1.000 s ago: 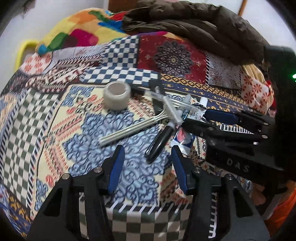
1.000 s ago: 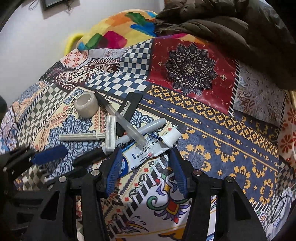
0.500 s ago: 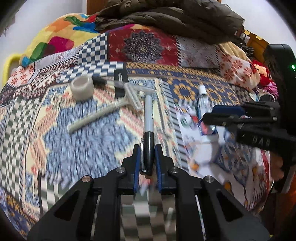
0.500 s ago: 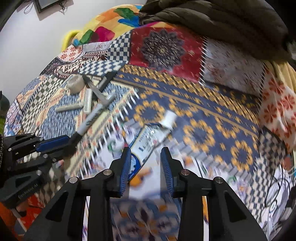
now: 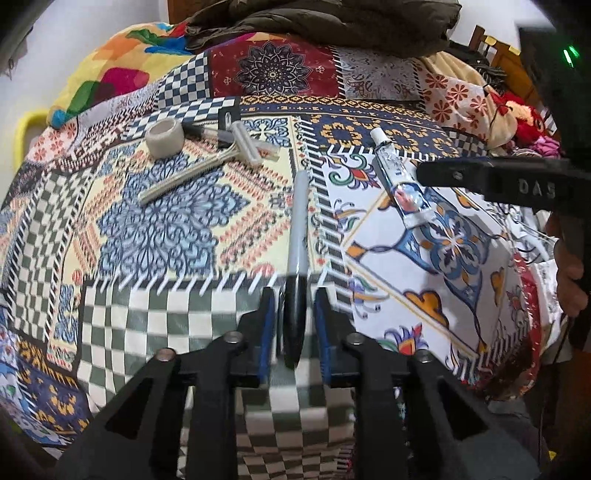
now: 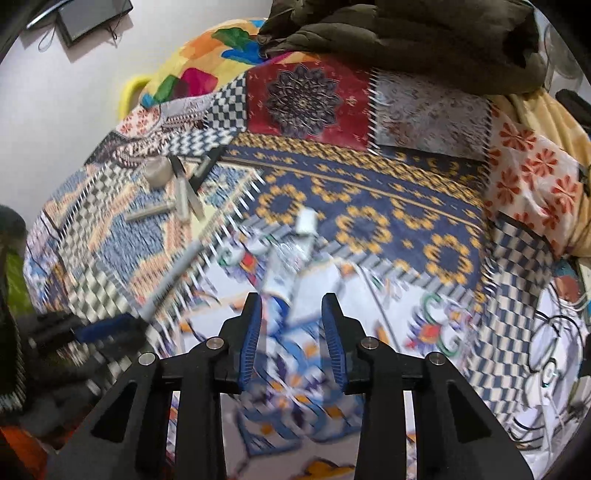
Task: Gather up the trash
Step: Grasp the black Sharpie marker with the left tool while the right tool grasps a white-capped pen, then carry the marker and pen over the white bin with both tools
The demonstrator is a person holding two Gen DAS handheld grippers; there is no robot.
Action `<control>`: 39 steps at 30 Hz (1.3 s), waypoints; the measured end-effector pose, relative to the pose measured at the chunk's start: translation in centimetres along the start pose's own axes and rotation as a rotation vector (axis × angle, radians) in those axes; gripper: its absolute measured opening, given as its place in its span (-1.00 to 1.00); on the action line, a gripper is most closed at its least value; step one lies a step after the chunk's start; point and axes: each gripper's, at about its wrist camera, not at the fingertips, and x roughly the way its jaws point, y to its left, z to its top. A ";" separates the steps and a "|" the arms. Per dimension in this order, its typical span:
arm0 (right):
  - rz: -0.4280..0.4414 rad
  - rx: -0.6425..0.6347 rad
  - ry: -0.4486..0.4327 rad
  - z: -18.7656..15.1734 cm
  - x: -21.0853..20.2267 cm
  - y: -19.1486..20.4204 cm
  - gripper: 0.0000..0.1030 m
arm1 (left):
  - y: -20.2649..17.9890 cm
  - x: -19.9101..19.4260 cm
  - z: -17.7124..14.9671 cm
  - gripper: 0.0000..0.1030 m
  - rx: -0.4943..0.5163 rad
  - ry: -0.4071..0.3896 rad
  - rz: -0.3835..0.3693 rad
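Note:
A grey marker with a black cap (image 5: 297,221) lies on the patchwork bedspread (image 5: 166,229). Its cap end sits between the jaws of my left gripper (image 5: 294,317). Those jaws are opening, and a gap shows on each side of the cap. A small toothpaste tube (image 5: 397,177) lies to the right, white cap pointing away. In the blurred right wrist view the tube (image 6: 295,251) runs its tail in between the pads of my right gripper (image 6: 291,314), which stays narrowed on it. The same view shows the marker (image 6: 173,273) and the left gripper (image 6: 99,328) at lower left.
A disposable razor (image 5: 207,166), a beige tape roll (image 5: 164,138) and a dark pen lie farther back on the bed. A brown jacket (image 5: 314,18) is heaped at the head end. A person's hand (image 5: 569,273) grips the right tool. Cables (image 6: 546,350) lie at far right.
Both grippers closed in and drew back toward the bed's near edge. The marker and tube came along, away from the razor and roll. The left jaws have since loosened off the marker.

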 end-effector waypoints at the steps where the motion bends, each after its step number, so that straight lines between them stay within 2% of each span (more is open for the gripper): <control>1: 0.001 -0.004 -0.004 0.4 0.4 0.4 -0.39 | -0.2 0.3 0.3 -0.47 0.009 -0.003 0.013; 3: -0.061 -0.031 -0.033 0.5 0.9 1.3 -0.39 | -0.7 0.7 0.8 -0.47 0.030 -0.016 0.041; 5: -0.160 -0.089 -0.053 0.7 1.9 2.5 -0.39 | -0.6 1.0 1.3 -0.47 0.013 -0.030 0.033; 6: -0.168 -0.103 -0.049 0.6 2.3 2.7 -0.39 | -0.4 1.1 1.4 -0.47 0.009 -0.036 0.034; 9: -0.151 -0.080 -0.040 0.3 3.3 2.4 -0.38 | -0.1 1.2 1.5 -0.66 -0.010 -0.061 0.048; 10: -0.151 -0.083 -0.050 0.2 3.2 2.4 -0.38 | 0.0 1.2 1.5 -0.79 -0.010 -0.069 0.047; 13: -0.114 -0.028 -0.101 -0.4 2.7 1.6 -0.46 | -0.3 1.1 1.2 -0.81 -0.017 -0.081 0.055; 14: -0.116 -0.001 -0.110 -0.6 2.4 1.2 -0.69 | -0.5 1.0 1.2 -0.81 -0.020 -0.079 0.049; 15: -0.103 0.021 -0.102 -0.7 2.1 0.8 -0.84 | -0.7 0.9 1.0 -0.81 -0.023 -0.076 0.043; 17: -0.027 0.084 -0.068 -0.7 1.8 -0.1 -0.91 | -1.2 0.7 0.8 -0.81 -0.026 -0.068 0.040; 21: -0.041 0.081 -0.052 -1.5 0.3 0.0 -0.91 | -1.5 -0.9 0.3 -0.81 -0.048 -0.076 0.031; 25: -0.034 0.061 -0.075 -2.3 -2.6 0.8 -0.91 | -1.1 -4.4 0.3 -0.81 -0.086 -0.121 0.017; 30: -0.021 0.013 -0.140 -2.0 -7.2 3.5 -0.91 | -0.3 -10.8 -0.1 -0.81 -0.129 -0.201 0.012; 39: 0.024 -0.072 -0.274 -3.2 -16.2 10.4 -0.91 | 0.7 -22.5 -3.6 -0.81 -0.169 -0.344 0.081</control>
